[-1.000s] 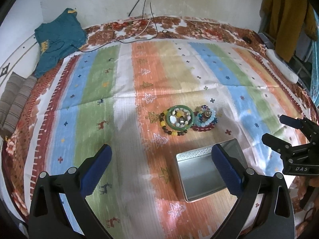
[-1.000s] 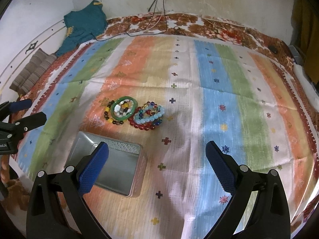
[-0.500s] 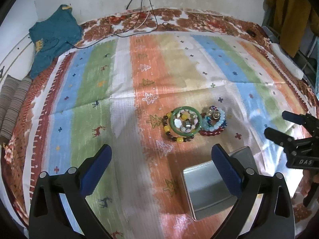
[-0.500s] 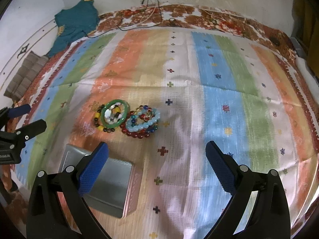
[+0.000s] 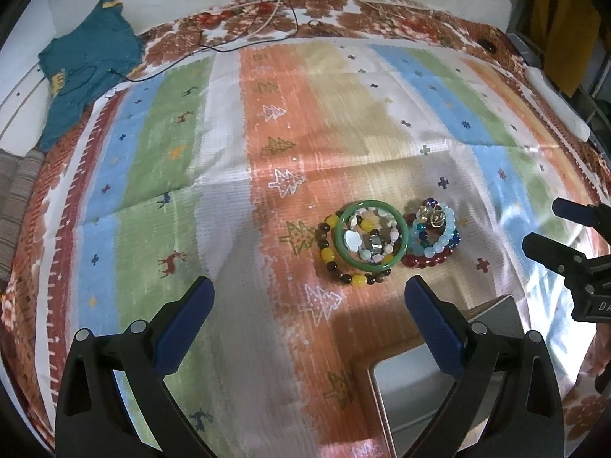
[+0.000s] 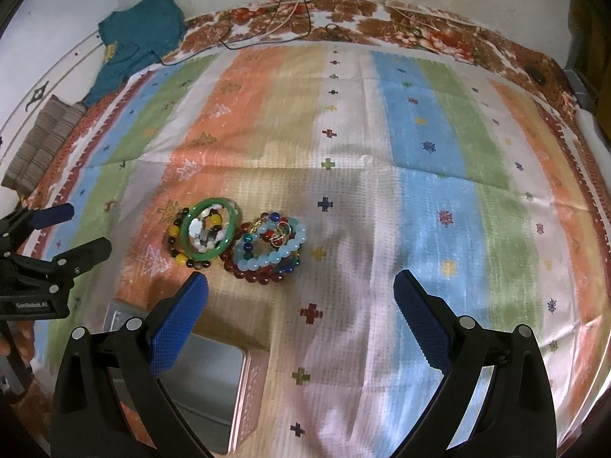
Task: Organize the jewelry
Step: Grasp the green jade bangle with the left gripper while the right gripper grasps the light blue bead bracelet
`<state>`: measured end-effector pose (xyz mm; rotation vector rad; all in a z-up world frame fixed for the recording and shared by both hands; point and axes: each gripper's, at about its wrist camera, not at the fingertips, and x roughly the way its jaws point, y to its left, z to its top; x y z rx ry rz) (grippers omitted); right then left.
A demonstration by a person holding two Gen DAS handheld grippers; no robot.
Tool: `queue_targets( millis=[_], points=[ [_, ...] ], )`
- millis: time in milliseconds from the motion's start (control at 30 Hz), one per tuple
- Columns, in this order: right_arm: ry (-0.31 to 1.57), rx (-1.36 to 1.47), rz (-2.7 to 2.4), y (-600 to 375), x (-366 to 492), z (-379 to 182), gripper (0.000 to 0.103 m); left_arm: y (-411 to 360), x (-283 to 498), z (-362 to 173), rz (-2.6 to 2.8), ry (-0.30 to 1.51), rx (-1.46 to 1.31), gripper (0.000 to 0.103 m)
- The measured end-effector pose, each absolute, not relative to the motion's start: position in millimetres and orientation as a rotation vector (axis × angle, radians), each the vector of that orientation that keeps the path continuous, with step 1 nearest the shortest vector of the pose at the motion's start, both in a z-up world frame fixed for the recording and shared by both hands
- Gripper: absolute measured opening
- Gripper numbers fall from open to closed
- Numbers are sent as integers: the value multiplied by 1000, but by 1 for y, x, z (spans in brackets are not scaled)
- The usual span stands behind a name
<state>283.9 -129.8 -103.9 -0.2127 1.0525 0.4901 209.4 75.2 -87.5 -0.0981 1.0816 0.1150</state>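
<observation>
Cloth (image 6: 382,175) is showing a woven, matt, ribbed weave w/ printed stripes. Bangle (image 6: 209,233) is gleaming smooth, glossy, glass- or stone-like. Beads (image 6: 272,253) are shining polished, some translucent. Tin (image 6: 214,389) is looking like brushed metal inside, dull sheen, embossed side. Pads (image 6: 179,324) are reading as textured matt blue rubber; gripper arms matt black plastic.

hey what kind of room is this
Probably a bedroom: the work surface looks like a bed under a striped cloth, with a teal garment tossed near the wall and folded fabric at the edge.
</observation>
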Motion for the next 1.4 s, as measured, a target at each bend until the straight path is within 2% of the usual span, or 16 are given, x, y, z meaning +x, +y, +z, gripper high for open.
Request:
queue_targets(
  millis=[500, 933, 967, 1000, 1033, 1333, 1400],
  points=[
    [1145, -206, 455, -121, 313, -136, 98, 75, 238, -108, 90, 1109, -79, 97],
    [1162, -241, 418, -111, 329, -150, 98, 68, 259, -123, 16, 1122, -34, 91],
    [1163, -243, 410, -111, 330, -150, 97, 68, 261, -123, 13, 1125, -33, 90],
    [1166, -241, 409, -111, 331, -151, 88, 68, 263, -125, 11, 1128, -29, 88],
    [1177, -238, 409, -111, 332, -153, 86, 67, 264, -125, 10, 1130, -23, 87],
    [1199, -236, 412, -102, 343, -161, 85, 69, 277, -139, -5, 1163, -23, 80],
    [1208, -236, 414, -101, 345, -164, 79, 70, 281, -143, -6, 1171, -24, 77]
  ],
)
